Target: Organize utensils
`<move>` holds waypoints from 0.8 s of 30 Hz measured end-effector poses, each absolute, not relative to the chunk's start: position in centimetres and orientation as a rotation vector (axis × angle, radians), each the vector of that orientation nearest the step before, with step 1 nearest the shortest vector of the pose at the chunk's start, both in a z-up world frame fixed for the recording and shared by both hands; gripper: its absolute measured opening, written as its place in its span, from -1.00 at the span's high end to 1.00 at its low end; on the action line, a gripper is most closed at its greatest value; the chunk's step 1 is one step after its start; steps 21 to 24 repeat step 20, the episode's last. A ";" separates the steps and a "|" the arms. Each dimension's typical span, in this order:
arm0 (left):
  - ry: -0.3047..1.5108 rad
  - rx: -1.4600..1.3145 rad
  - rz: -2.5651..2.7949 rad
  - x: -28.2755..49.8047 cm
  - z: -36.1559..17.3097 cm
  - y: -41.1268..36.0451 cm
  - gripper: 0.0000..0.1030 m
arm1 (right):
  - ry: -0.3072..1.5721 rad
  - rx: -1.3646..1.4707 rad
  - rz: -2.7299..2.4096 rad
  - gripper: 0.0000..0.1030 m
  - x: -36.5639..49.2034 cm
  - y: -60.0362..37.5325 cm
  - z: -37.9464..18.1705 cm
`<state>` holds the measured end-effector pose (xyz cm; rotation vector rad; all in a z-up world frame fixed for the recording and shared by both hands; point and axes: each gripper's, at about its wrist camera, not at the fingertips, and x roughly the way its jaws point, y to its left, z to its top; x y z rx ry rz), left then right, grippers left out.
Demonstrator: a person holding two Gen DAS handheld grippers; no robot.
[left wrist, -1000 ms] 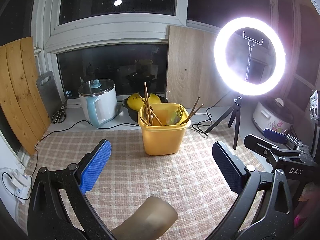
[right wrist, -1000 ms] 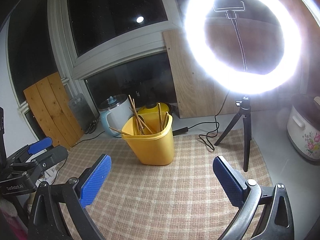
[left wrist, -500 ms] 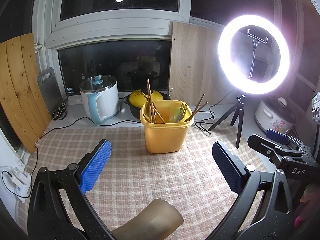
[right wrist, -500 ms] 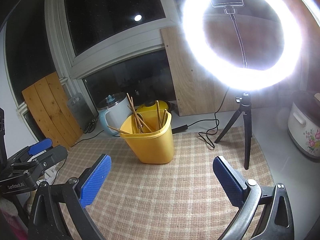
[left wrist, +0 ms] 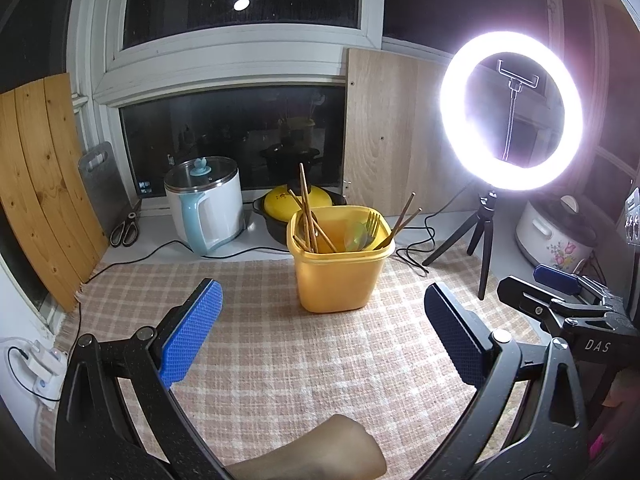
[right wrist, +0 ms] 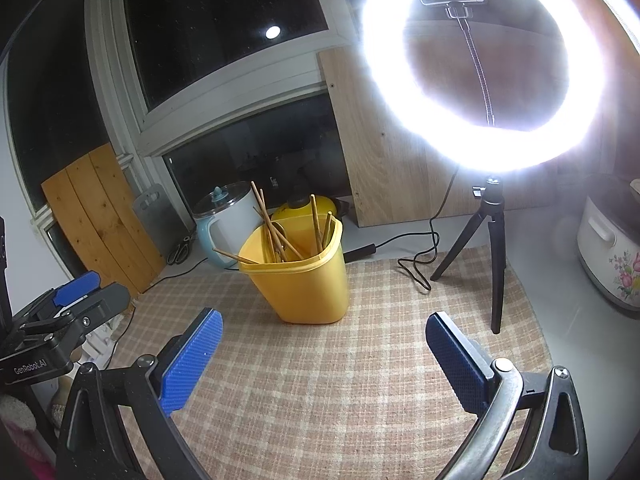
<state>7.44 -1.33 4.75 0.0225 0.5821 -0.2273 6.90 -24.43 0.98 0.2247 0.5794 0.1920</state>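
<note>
- Two grippers hang above the tabletop (left wrist: 280,360), both with fingers spread wide and holding nothing: the left gripper (left wrist: 320,332) and the right gripper (right wrist: 324,356).
- One yellow tub (left wrist: 340,264) stands upright on the checked cloth (left wrist: 260,340), in the middle of the left view, beyond the fingers and between their lines, well apart from the blue pads (left wrist: 192,336).
- In the right view the tub (right wrist: 300,276) sits at centre, nearer the left-hand pad (right wrist: 192,360), not touching it.
- The tub is smooth plastic, squarish with rounded corners and a thick rim.
- Inside it lean several wooden chopsticks (left wrist: 306,212), thin and straight; an exact count cannot be told. One metal fork (left wrist: 372,224) stands tines up beside a pale green utensil (left wrist: 354,240).
- The pads are ridged rubber on black frames.
- One lit ring light (left wrist: 512,112) on a black tripod (left wrist: 484,236) stands at the right of the frame.
- One white kettle (left wrist: 208,204) with a glass lid stands behind the tub at left of centre; one pair of scissors (left wrist: 126,228) lies further left.
- One flowered cooker (left wrist: 556,232) sits at far right.
</note>
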 end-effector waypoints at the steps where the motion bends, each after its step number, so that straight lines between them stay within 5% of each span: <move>1: 0.583 0.022 -0.228 7.5 4.8 -1.4 -0.99 | 0.580 0.226 0.191 -0.99 6.9 -24.4 1.0; 24: 0.581 0.028 -0.230 7.4 5.0 -1.3 -0.99 | 0.580 0.225 0.190 -0.99 6.9 -24.4 0.8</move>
